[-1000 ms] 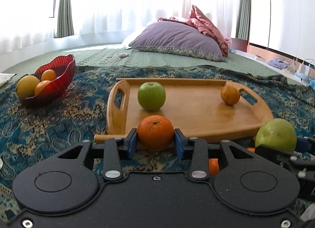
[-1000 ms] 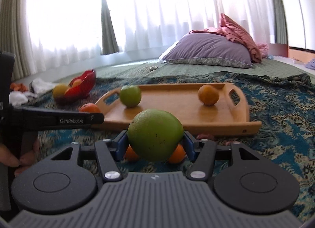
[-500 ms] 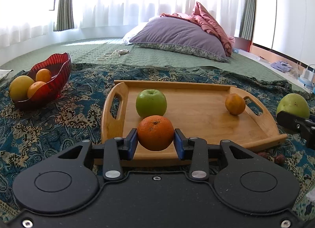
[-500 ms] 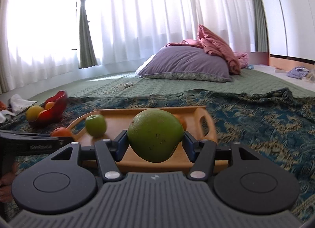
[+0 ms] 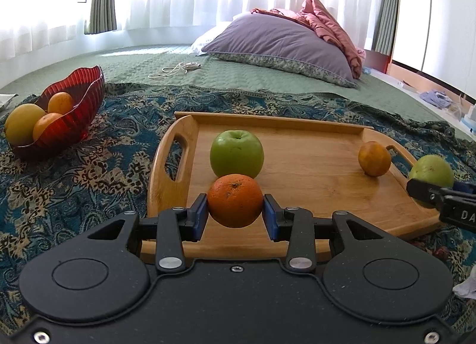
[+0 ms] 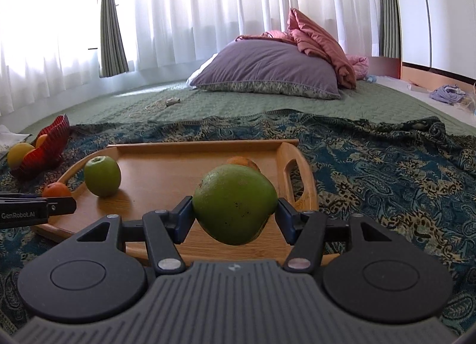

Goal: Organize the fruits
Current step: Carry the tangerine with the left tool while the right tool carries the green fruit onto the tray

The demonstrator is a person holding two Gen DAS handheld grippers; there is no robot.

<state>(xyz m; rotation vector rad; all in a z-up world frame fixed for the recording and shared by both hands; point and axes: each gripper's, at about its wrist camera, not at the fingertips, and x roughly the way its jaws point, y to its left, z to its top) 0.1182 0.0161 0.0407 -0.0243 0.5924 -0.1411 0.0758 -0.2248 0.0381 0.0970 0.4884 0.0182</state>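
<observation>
My left gripper (image 5: 235, 214) is shut on an orange (image 5: 235, 199), held just over the near edge of the wooden tray (image 5: 312, 165). On the tray stand a green apple (image 5: 237, 153) directly behind the orange and a small orange (image 5: 374, 158) at the right. My right gripper (image 6: 235, 214) is shut on a large green fruit (image 6: 235, 202) above the tray's (image 6: 166, 171) near right part. That green fruit (image 5: 431, 170) also shows at the right edge of the left wrist view. The small orange (image 6: 242, 161) is mostly hidden behind it.
A red glass bowl (image 5: 74, 106) with several oranges and a yellow fruit sits left of the tray on the patterned blue cloth (image 5: 89, 171). A purple pillow (image 5: 282, 43) and pink blanket lie behind on the green quilt. Clutter lines the right wall.
Both grippers have advanced over the tray with their fruits. The tray looms larger in both views, and the right gripper has swung from beside the tray to above its right part.
</observation>
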